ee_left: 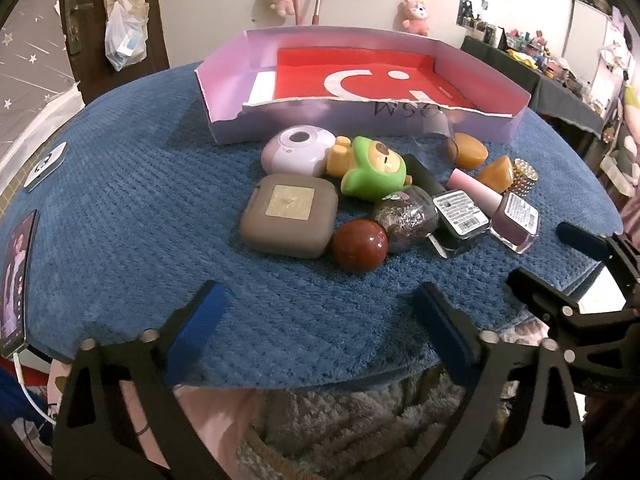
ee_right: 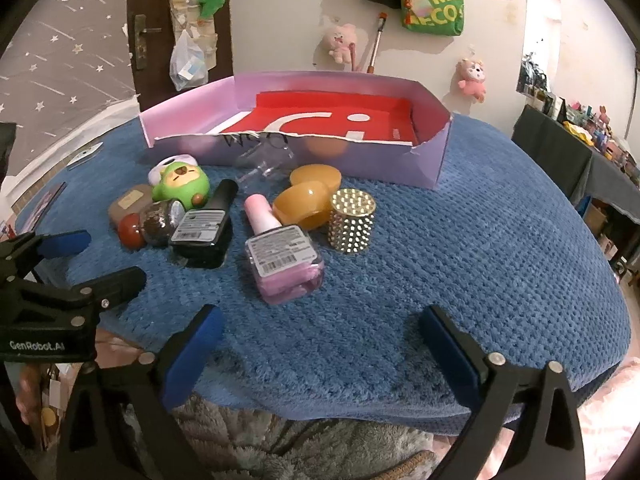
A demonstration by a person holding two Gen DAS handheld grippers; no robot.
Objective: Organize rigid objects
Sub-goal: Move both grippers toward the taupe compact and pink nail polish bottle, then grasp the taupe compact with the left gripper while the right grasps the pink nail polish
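A heap of small objects lies on the blue mat: a grey square case [ee_left: 289, 215], a red ball [ee_left: 360, 245], a green bear toy [ee_left: 370, 170], a white round gadget [ee_left: 298, 151], a glitter bottle [ee_left: 406, 216], a black bottle [ee_right: 204, 228], a pink bottle [ee_right: 280, 258], amber pieces [ee_right: 306, 200] and a gold studded cap [ee_right: 353, 220]. A shallow lilac box [ee_left: 224, 120] with a red floor stands behind them. My left gripper [ee_left: 320, 312] is open and empty at the mat's near edge. My right gripper [ee_right: 320, 330] is open and empty, just short of the pink bottle.
A phone [ee_left: 16, 280] lies at the mat's left edge, with a white card [ee_left: 45, 165] beyond it. A clear glass [ee_right: 266, 160] lies against the box front. A door, plush toys and a cluttered shelf stand behind the table.
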